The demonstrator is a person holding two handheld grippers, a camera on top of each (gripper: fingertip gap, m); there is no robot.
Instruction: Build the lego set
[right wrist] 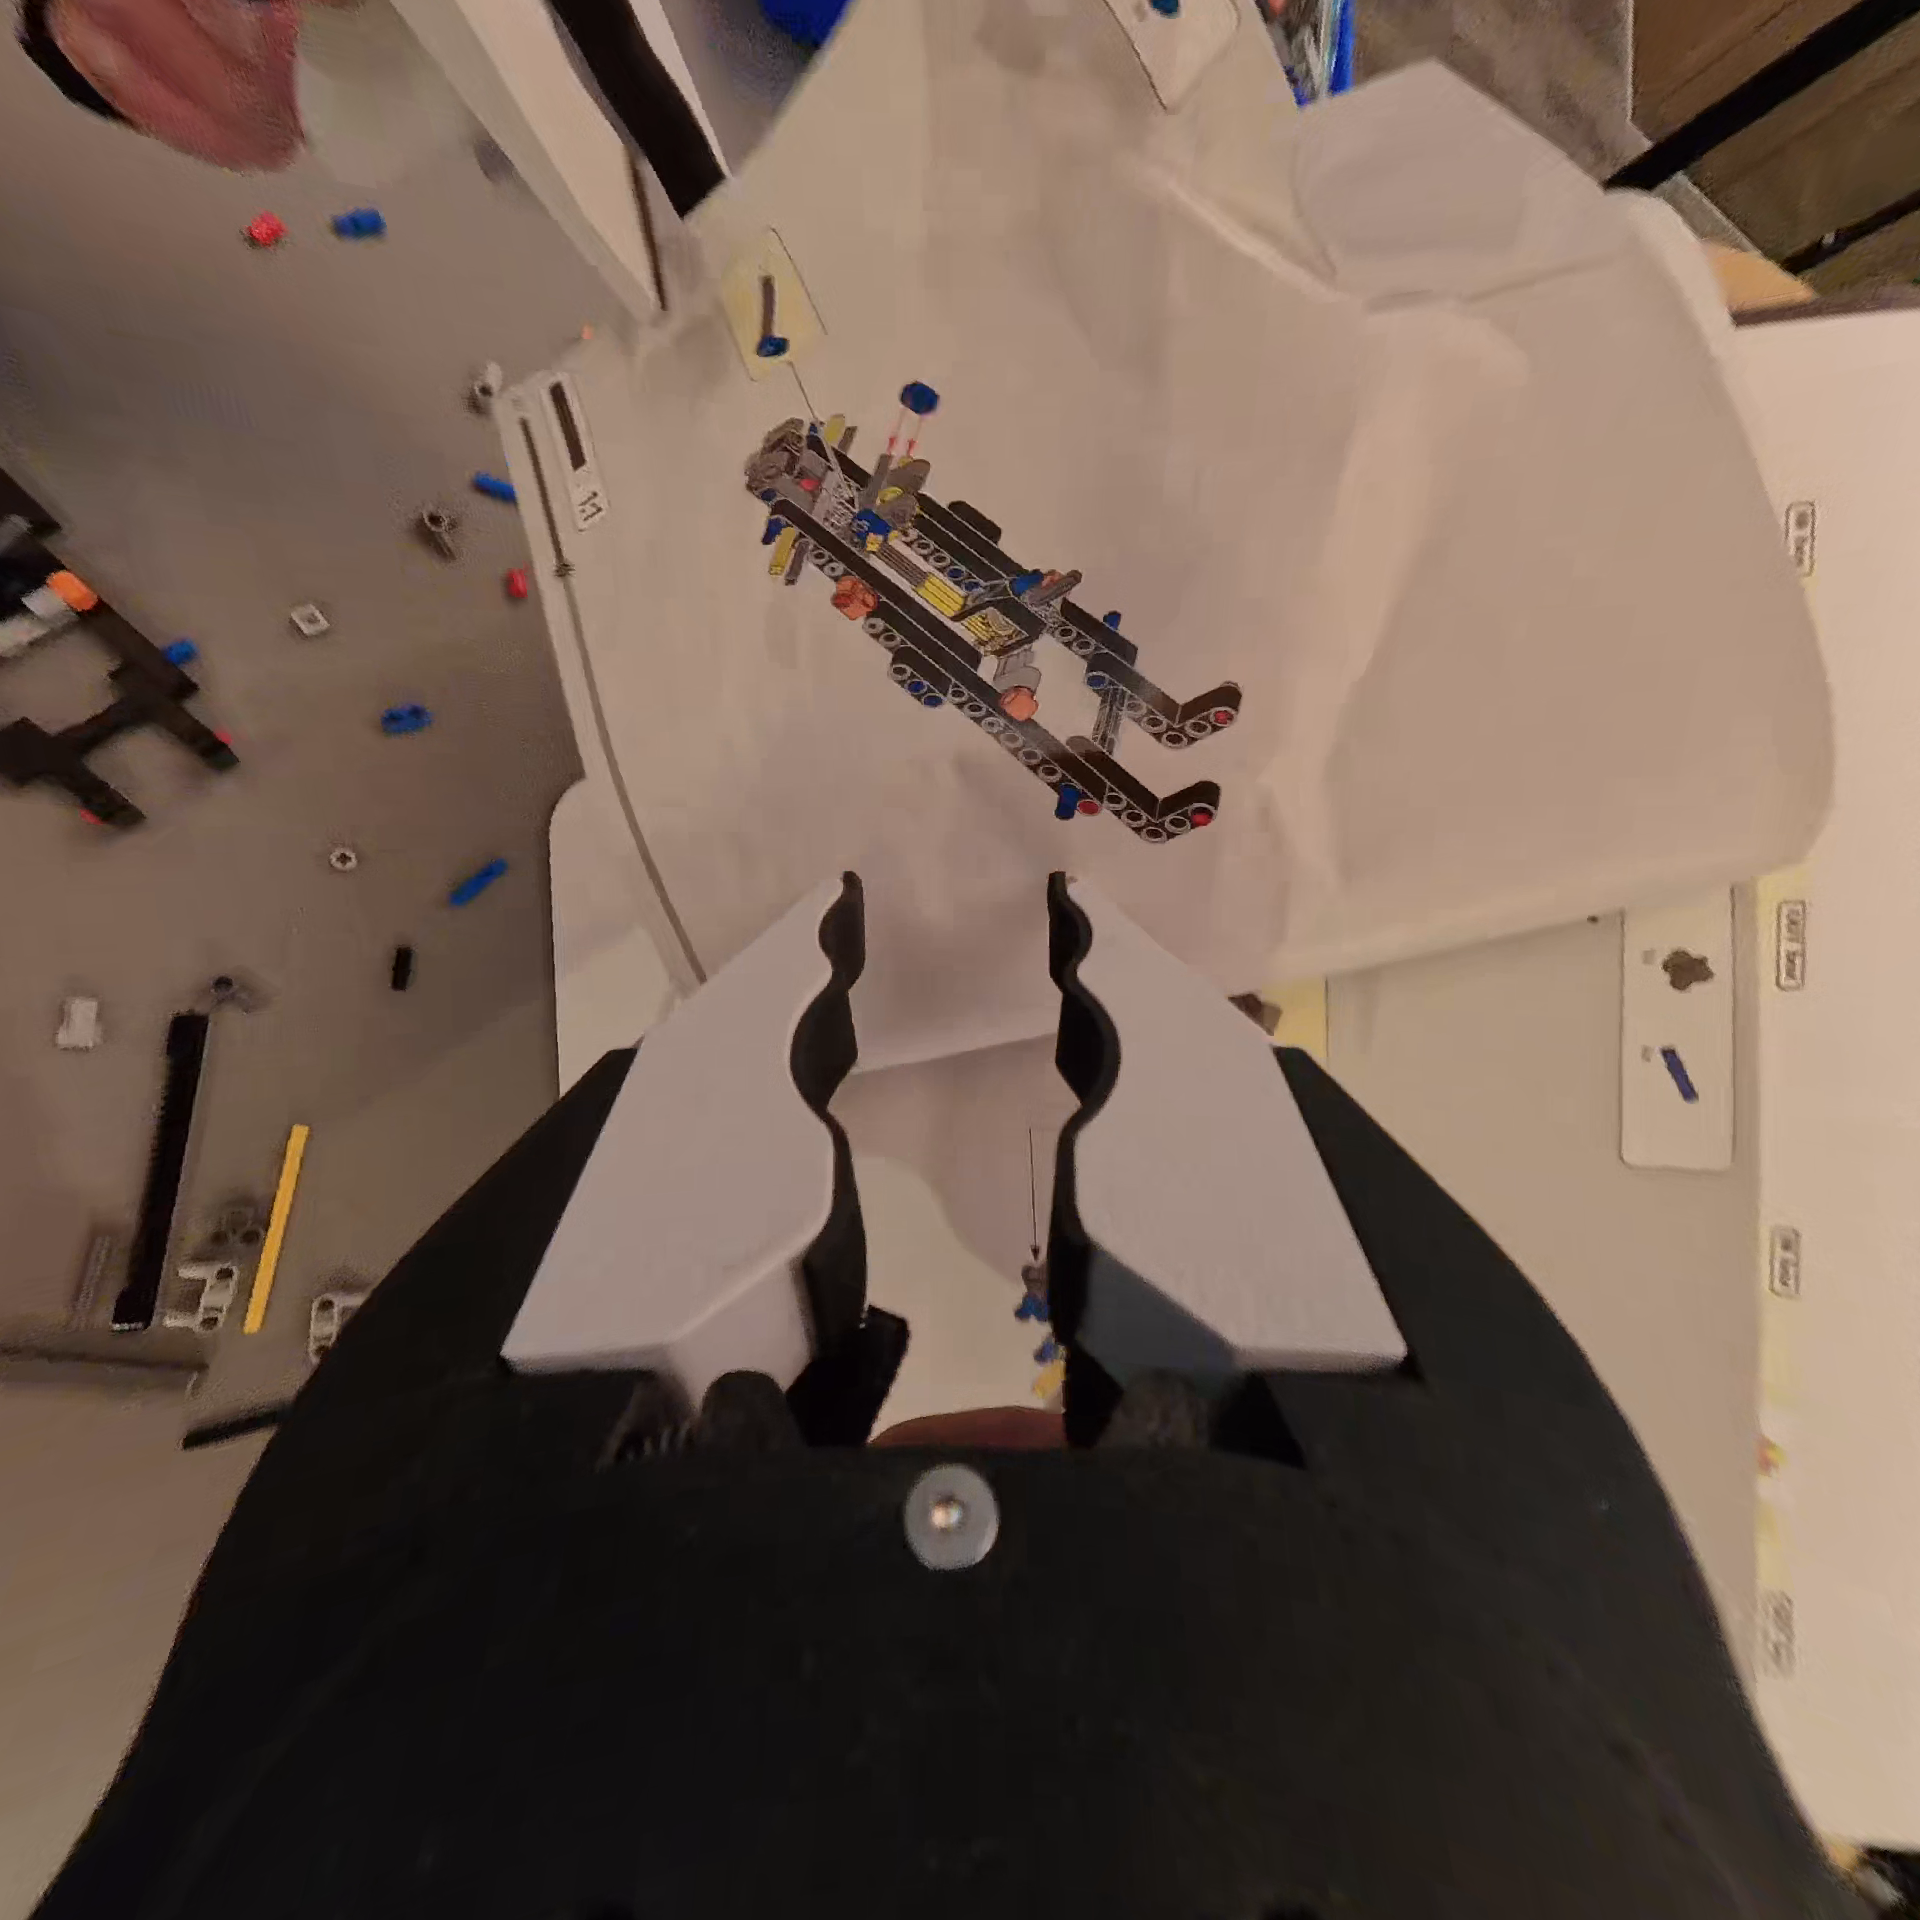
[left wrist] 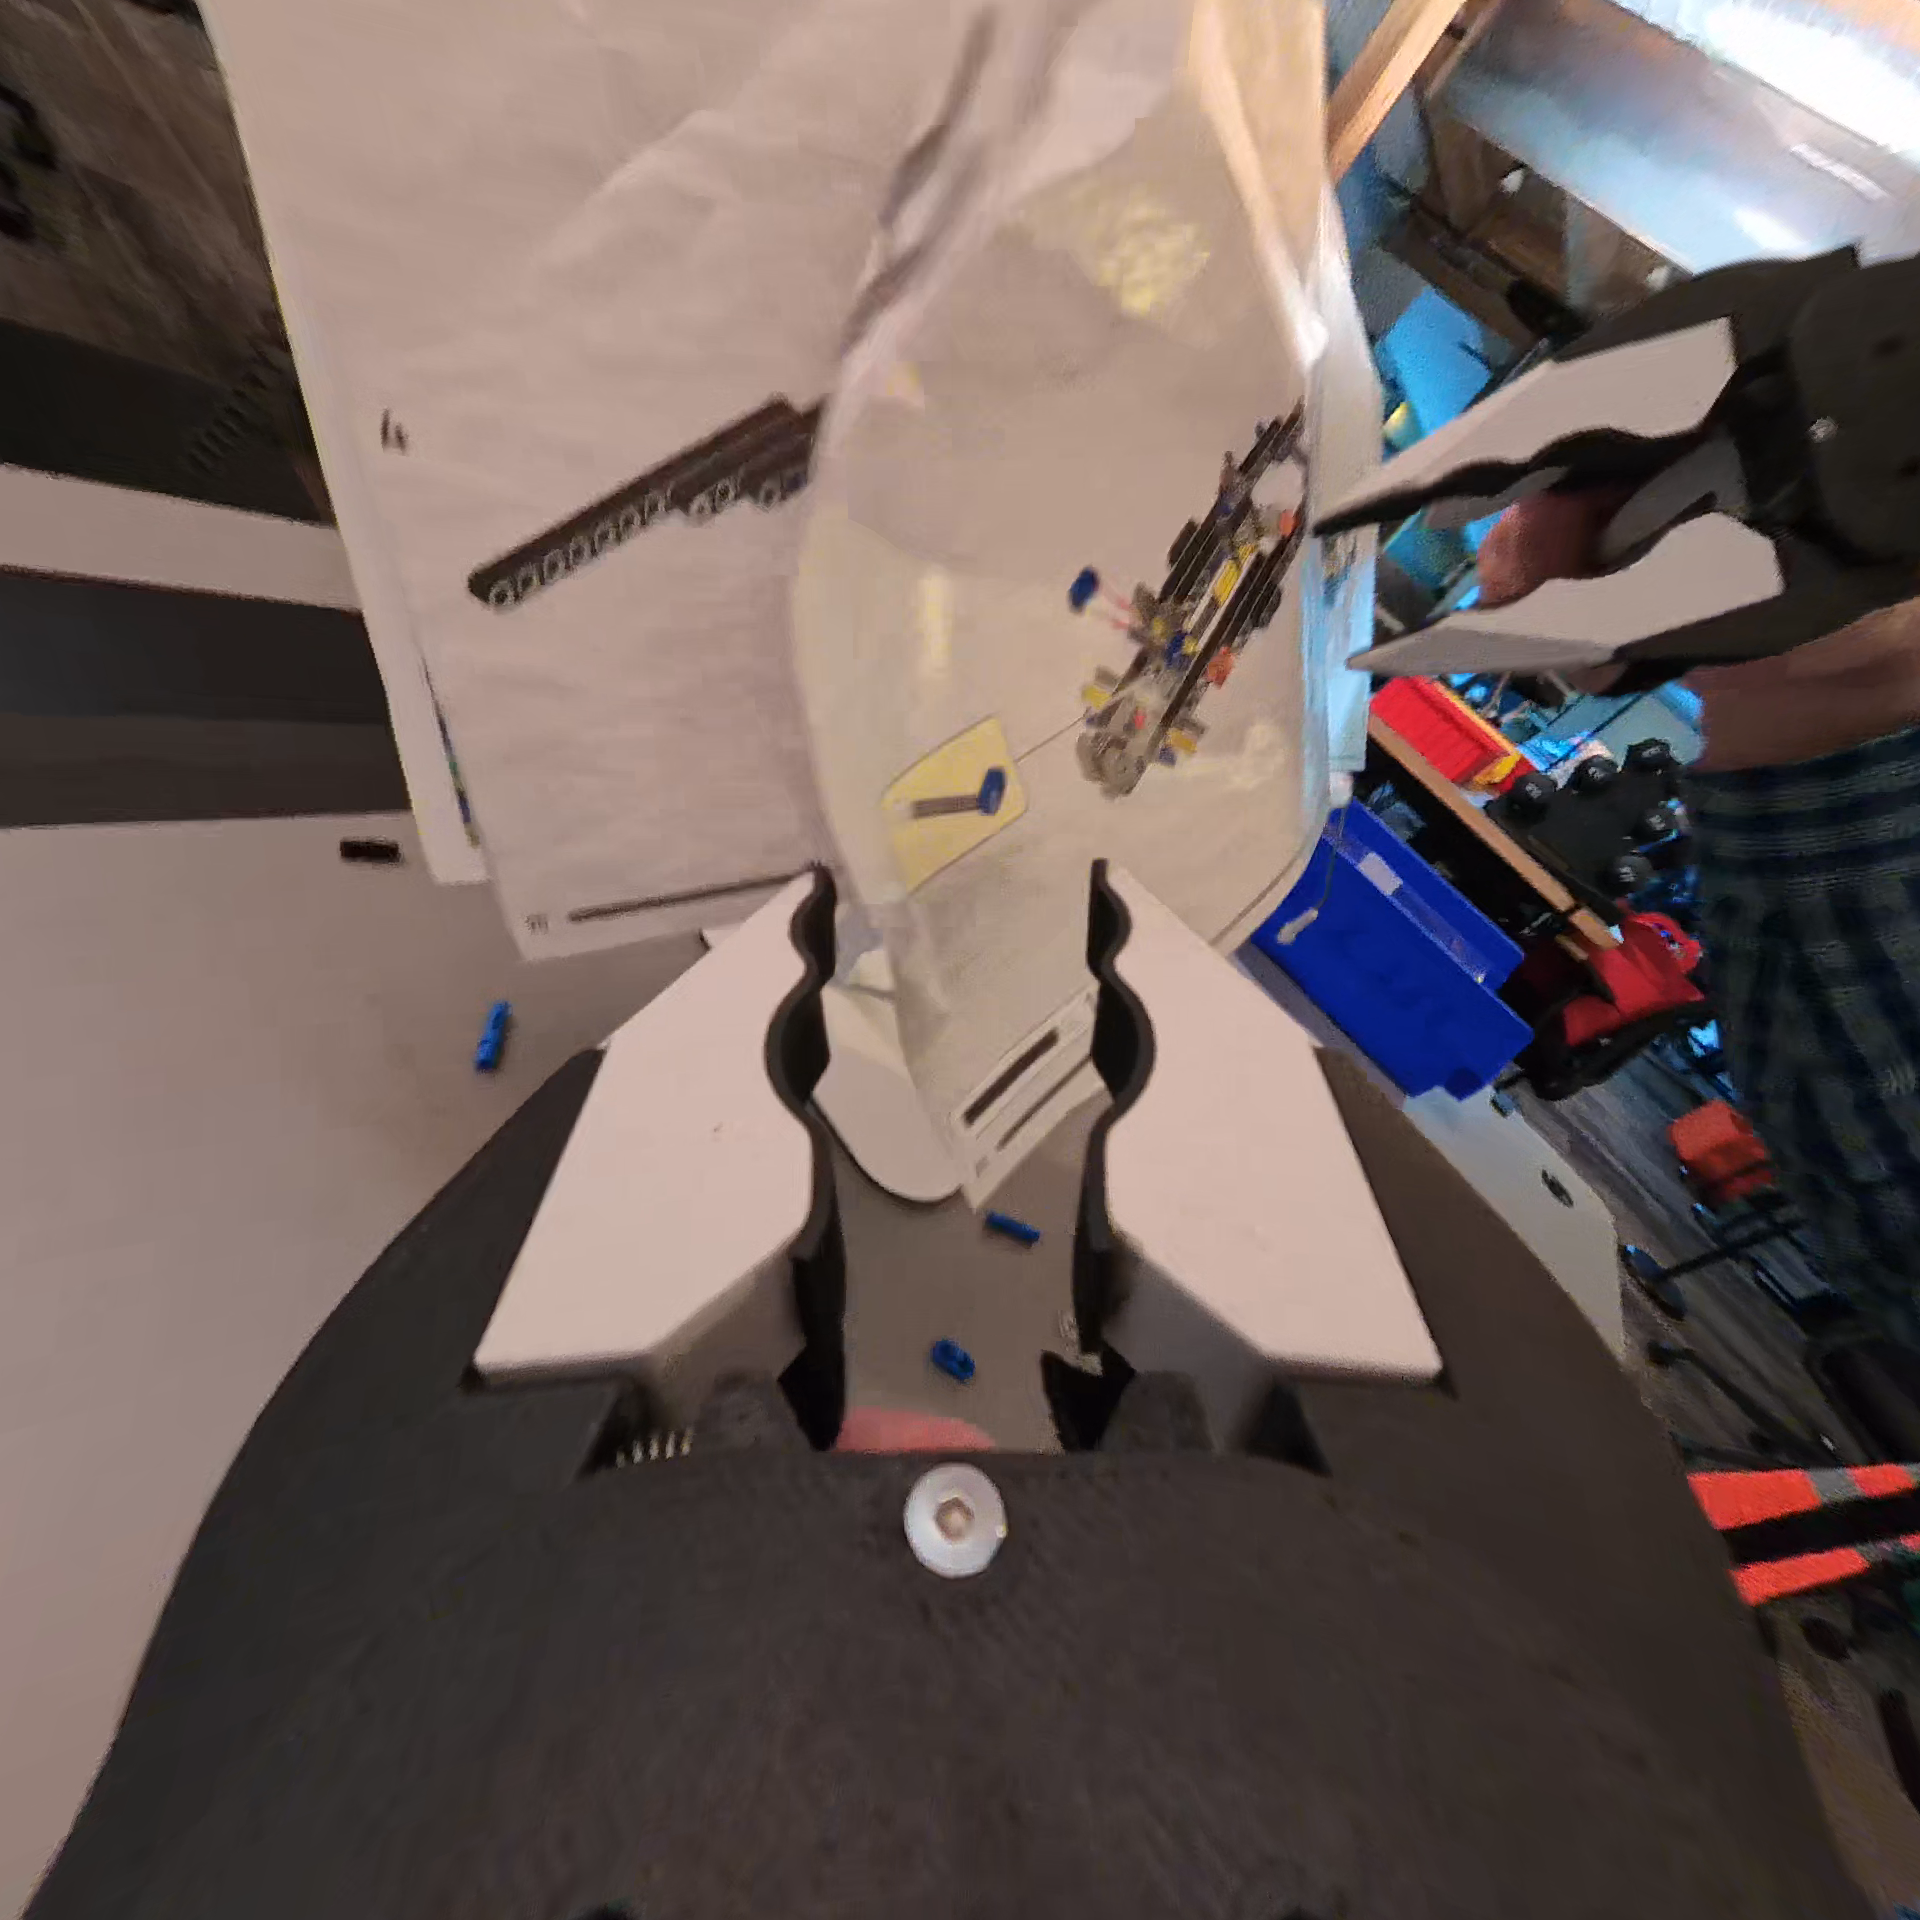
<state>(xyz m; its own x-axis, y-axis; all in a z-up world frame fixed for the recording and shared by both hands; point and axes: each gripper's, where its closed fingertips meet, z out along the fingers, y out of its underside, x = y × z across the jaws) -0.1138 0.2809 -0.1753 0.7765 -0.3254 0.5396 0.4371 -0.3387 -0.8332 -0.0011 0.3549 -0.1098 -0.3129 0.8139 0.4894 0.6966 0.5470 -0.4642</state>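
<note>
Lego instruction booklet lies ahead of both claws, its raised, curling page standing just beyond the left gripper, whose fingers are spread and hold nothing. The right gripper, also spread and empty, hovers over the same page, and looks the nearer. Printed on it, a dark chassis diagram runs diagonally. Small blue pins lie scattered to its left.
</note>
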